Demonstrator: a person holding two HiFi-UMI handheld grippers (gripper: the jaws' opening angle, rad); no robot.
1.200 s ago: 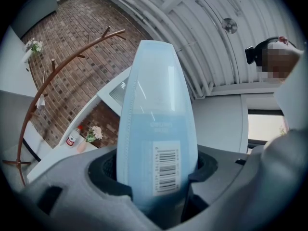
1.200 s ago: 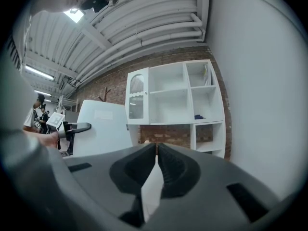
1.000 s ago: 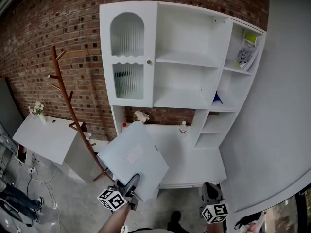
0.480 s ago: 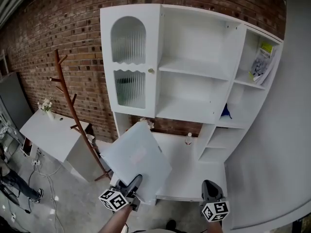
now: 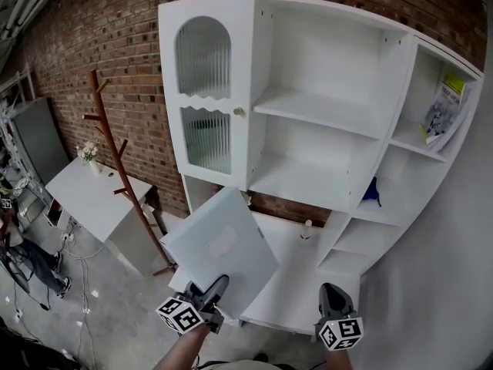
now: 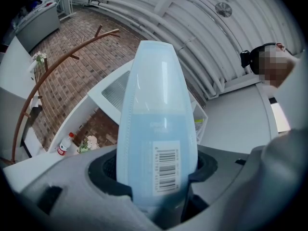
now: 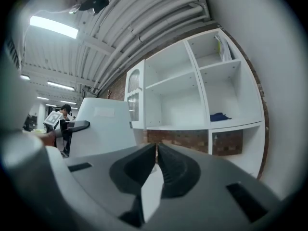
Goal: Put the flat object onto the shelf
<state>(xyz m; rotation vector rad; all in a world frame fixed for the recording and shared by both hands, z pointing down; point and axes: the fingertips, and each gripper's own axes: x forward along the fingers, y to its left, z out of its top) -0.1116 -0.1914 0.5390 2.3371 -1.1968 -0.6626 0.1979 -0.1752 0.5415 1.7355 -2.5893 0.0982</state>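
- Left tool (image 5: 214, 287) grips the near end of the flat object (image 5: 219, 249), a pale blue-white panel with a barcode label. The jaws stand fairly wide yet are closed on it, and the panel juts up and away towards the far side.
- Right tool (image 5: 330, 297) is at the near right with its jaws pressed together and nothing between them.
- As I judge it, the panel is picked up and carried in the air in front of the white shelf unit (image 5: 316, 108). It rests on no shelf yet, so setting it in and letting go remain.
- Under the open shelves, the unit's white surface (image 5: 308, 276) carries a small bottle (image 5: 307, 228).
- Further out, a brick wall (image 5: 100, 45) stands behind, with a wooden coat stand (image 5: 115, 160) at the left.
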